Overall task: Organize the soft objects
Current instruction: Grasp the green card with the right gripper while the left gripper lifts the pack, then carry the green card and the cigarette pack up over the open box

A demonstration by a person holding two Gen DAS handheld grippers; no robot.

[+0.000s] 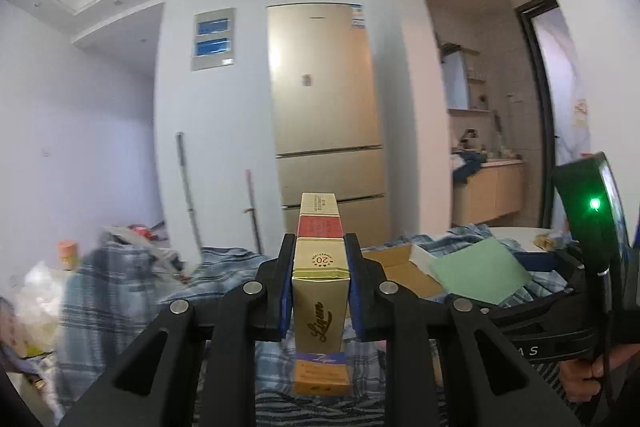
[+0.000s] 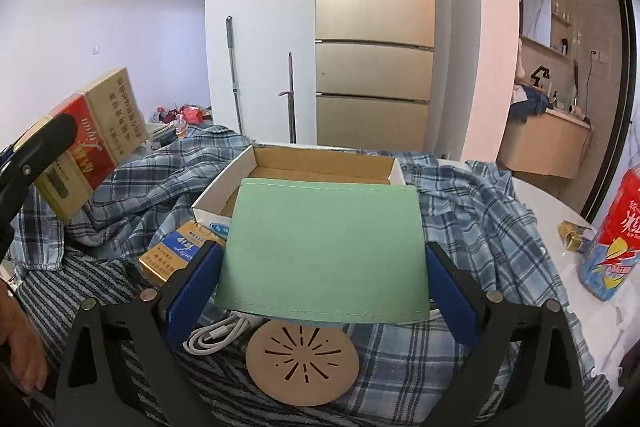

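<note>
Box (image 2: 320,163) lies at twelve o'clock, just beyond the green pouch (image 2: 324,247) my right gripper (image 2: 324,267) pinches; my left gripper (image 1: 320,267) clamps a carton (image 1: 320,267).

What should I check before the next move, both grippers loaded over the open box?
1. Left gripper clamped on the gold and red carton: ok, pads press both sides.
2. Right gripper holding the green cloth pouch: ok, it spans the fingers edge to edge and hangs clear of the bedding.
3. Cardboard box open and empty: ok for open; the pouch hides its near part, so cannot tell if empty.
4. Pouch lined up with the box: ok, it hangs just in front of the near rim.
5. Clearance between the two grippers: ok, the carton is off to the left of the pouch.
6. White cable under the right gripper free of the fingers: cannot tell.
</note>
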